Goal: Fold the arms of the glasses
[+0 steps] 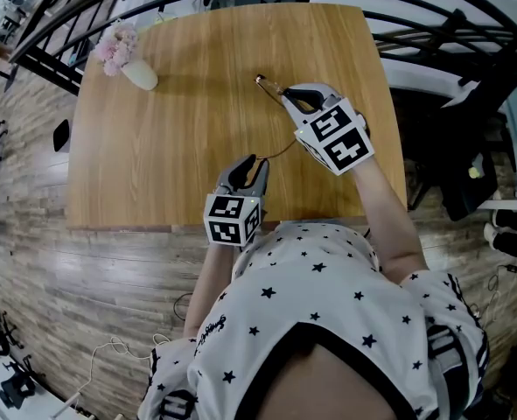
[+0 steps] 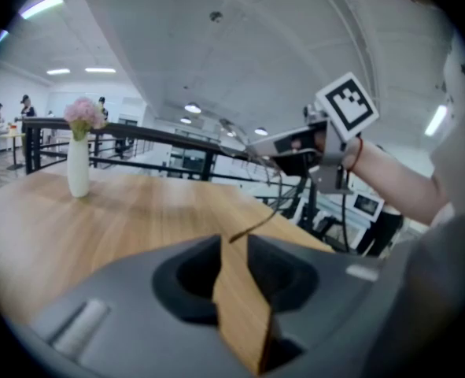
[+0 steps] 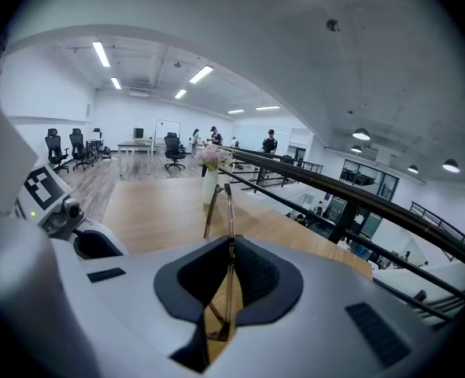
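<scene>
Right gripper [image 3: 227, 242] clamped on glasses [image 3: 230, 203] – left gripper [image 2: 234, 249] jaws apart, temple tip [image 2: 250, 227] lying between them

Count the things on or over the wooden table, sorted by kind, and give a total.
grippers: 2 (left gripper, right gripper)
glasses: 1
vase with pink flowers: 1
Total: 4
</scene>
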Demonstrator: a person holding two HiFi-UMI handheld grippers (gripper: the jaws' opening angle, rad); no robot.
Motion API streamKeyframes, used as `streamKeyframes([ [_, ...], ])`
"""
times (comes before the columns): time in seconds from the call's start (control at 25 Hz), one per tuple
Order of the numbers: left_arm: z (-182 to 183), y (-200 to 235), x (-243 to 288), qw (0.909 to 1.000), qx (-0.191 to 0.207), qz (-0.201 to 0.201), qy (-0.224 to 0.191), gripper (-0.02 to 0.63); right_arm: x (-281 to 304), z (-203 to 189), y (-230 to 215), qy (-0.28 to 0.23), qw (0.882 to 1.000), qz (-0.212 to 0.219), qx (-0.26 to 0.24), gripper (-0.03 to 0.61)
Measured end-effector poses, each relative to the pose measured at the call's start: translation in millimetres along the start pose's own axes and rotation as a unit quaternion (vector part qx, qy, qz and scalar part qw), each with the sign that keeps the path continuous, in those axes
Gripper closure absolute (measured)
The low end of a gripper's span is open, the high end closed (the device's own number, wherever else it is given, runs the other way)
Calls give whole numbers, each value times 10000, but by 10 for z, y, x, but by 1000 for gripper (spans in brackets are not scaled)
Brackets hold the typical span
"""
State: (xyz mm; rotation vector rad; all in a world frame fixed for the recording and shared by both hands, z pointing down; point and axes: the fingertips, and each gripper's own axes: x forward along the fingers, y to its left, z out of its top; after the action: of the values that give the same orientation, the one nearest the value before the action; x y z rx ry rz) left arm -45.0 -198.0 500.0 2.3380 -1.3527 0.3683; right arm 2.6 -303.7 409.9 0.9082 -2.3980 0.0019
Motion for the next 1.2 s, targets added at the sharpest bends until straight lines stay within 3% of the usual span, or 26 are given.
streamKeyframes([
  [1.2, 248, 217, -45, 9970, -421, 555, -348, 555, 8, -320, 211, 254, 9992, 319, 49, 558],
])
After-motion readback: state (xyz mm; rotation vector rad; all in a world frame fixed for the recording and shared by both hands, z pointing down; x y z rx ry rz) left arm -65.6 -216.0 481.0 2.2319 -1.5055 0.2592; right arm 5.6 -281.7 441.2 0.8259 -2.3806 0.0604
